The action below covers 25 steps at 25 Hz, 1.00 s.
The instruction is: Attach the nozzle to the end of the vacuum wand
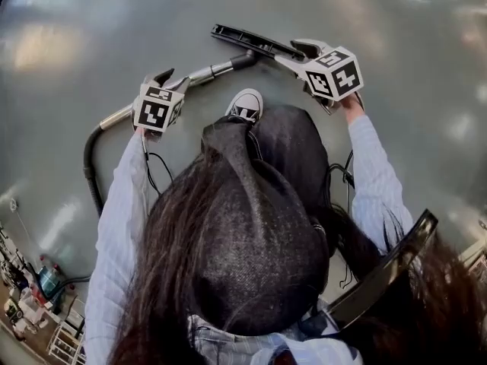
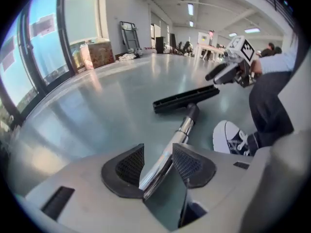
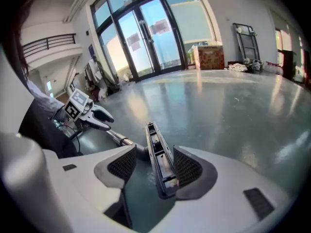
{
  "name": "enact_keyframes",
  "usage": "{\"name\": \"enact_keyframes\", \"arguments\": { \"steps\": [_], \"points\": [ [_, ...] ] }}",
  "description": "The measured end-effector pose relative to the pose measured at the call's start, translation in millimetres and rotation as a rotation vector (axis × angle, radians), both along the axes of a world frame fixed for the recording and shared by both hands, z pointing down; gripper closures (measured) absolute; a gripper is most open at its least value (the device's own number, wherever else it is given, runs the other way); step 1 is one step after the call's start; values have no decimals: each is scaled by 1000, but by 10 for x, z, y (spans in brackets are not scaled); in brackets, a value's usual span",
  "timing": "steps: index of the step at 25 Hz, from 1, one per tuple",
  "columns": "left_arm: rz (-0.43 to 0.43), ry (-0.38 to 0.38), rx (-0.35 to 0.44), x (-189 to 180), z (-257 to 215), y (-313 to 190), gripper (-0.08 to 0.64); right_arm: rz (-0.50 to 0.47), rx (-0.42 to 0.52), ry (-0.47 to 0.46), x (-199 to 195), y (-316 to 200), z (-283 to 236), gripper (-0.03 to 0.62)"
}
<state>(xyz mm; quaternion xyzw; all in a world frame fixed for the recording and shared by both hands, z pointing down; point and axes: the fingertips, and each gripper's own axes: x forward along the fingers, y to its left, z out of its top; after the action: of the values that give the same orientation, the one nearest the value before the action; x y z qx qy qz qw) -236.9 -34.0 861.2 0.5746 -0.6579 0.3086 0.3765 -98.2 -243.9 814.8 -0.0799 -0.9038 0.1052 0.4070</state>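
A chrome vacuum wand [image 1: 205, 72] runs from a black hose [image 1: 90, 166] toward a flat black nozzle [image 1: 251, 42]. The wand's dark tip meets the nozzle's middle; whether they are locked together I cannot tell. My left gripper [image 1: 169, 78] is shut on the wand [image 2: 180, 132], which lies between its pads [image 2: 158, 164]. My right gripper [image 1: 300, 52] is shut on one end of the nozzle [image 3: 158, 154], which sits between its pads [image 3: 154, 166] and leans on the right one. Each gripper also shows in the other's view: the right gripper [image 2: 218, 74] and the left gripper [image 3: 99, 118].
The person's sneaker [image 1: 245, 105] stands on the grey floor just behind the wand. Glass doors [image 3: 146, 38] and stacked boxes [image 2: 97, 55] line the far wall. A cart with small items [image 1: 38, 287] is at the lower left.
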Motion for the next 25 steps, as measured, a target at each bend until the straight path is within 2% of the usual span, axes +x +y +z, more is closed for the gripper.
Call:
{"name": "enact_keyframes", "arguments": {
  "steps": [3, 6, 9, 12, 13, 18, 25],
  "points": [
    [-115, 70, 121, -34, -193, -145, 405, 87, -85, -88, -83, 43, -163, 351],
    [-211, 128, 217, -1, -343, -248, 515, 139, -163, -156, -158, 133, -346, 353],
    [-247, 179, 265, 57, -434, -308, 541, 150, -177, -182, -235, 242, -438, 395],
    [-246, 182, 283, 68, -505, -448, 549, 218, -180, -221, -264, 187, -430, 550],
    [-255, 183, 285, 60, -526, -498, 551, 245, -193, -235, -264, 160, -405, 567],
    [-277, 174, 258, 40, -731, -766, 555, 347, -276, -213, -240, 102, -317, 586],
    [-190, 185, 200, 380, -1375, -924, 555, 489, -317, -154, -59, 161, -946, 586]
  ]
}}
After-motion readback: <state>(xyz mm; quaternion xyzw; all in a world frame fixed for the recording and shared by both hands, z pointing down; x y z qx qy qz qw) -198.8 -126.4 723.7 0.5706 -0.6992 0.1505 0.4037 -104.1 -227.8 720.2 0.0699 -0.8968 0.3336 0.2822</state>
